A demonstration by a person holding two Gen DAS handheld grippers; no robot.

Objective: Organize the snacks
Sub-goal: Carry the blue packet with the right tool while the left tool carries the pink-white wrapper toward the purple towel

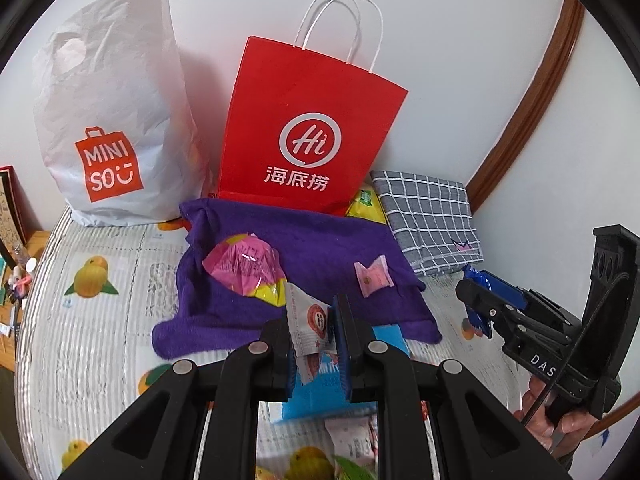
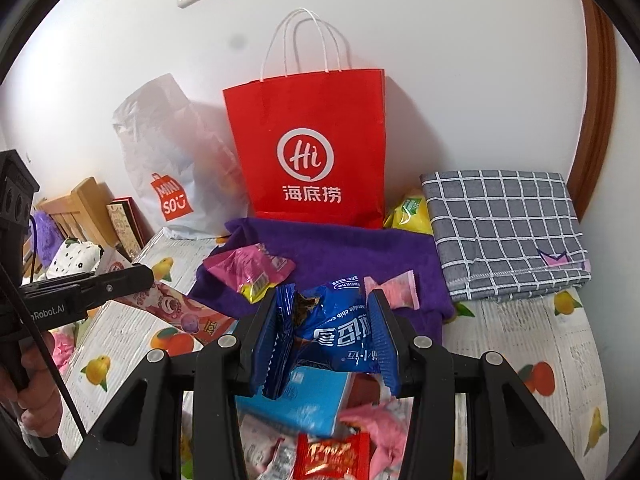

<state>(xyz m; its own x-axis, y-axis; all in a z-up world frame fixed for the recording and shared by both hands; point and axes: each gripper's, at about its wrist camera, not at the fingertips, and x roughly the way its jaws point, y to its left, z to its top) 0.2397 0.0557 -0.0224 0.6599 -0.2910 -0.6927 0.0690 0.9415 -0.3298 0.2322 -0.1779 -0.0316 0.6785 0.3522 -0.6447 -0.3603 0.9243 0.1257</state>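
Observation:
My left gripper (image 1: 318, 334) is shut on a small white snack packet with a red round print (image 1: 310, 330), held above the table. My right gripper (image 2: 326, 330) is shut on a blue cookie packet (image 2: 340, 332) with a torn top; in the left wrist view that packet (image 1: 480, 280) shows at the right gripper's tip. On the purple cloth (image 1: 320, 248) lie a pink and yellow snack bag (image 1: 244, 266) and a small pink candy (image 1: 373, 278). A red paper bag (image 1: 312, 128) stands upright behind the cloth. More packets lie below both grippers.
A white plastic shopping bag (image 1: 112, 120) stands left of the red bag by the wall. A folded grey checked cloth (image 2: 508, 232) lies at the right, a yellow packet (image 2: 408, 210) beside it. A light blue box (image 2: 296, 400) lies under the right gripper. A wooden shelf (image 2: 76, 204) stands left.

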